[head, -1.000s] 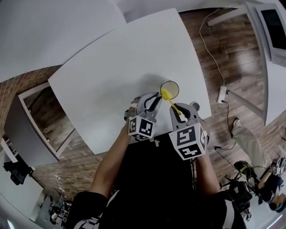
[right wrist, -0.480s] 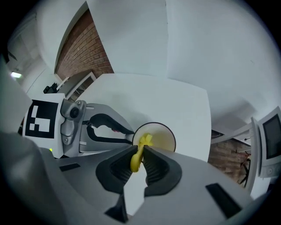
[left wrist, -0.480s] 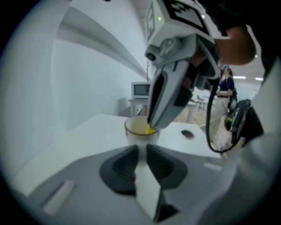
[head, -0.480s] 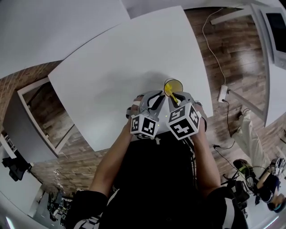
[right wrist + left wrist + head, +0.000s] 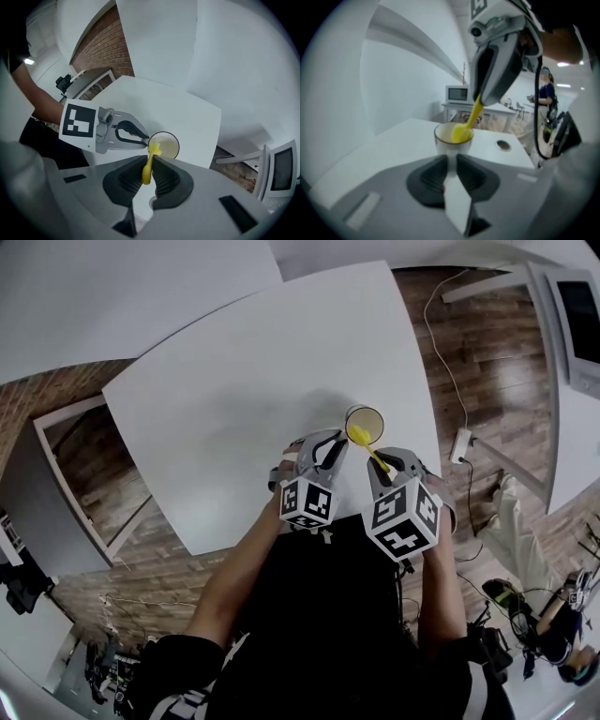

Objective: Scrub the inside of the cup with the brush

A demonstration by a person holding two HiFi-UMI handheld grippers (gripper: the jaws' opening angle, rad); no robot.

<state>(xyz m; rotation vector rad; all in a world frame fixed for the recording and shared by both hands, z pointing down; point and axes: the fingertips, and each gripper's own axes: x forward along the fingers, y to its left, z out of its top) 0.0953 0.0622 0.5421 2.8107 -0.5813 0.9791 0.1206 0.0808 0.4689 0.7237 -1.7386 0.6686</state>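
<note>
A white cup (image 5: 365,425) with a dark rim stands near the right edge of the white table (image 5: 234,381). My left gripper (image 5: 330,448) is shut on the cup's near side, where a white part of the cup (image 5: 452,140) sits between the pads. My right gripper (image 5: 386,469) is shut on the handle of a yellow brush (image 5: 147,172). The brush slants down from the right gripper (image 5: 480,101), and its yellow head (image 5: 461,134) sits at the cup's mouth, just inside the near rim. The left gripper's tips (image 5: 144,137) touch the cup (image 5: 165,145) from the left.
A round grommet hole (image 5: 503,145) is in the tabletop right of the cup. On the wooden floor beyond the table's right edge lie a white power strip (image 5: 461,442) and its cable. A person (image 5: 546,93) stands in the background. Another white table (image 5: 112,296) adjoins at the back left.
The right gripper swung left against the left gripper, then back out to the right. The brush head stayed at the cup's mouth. The left gripper and cup hardly moved.
</note>
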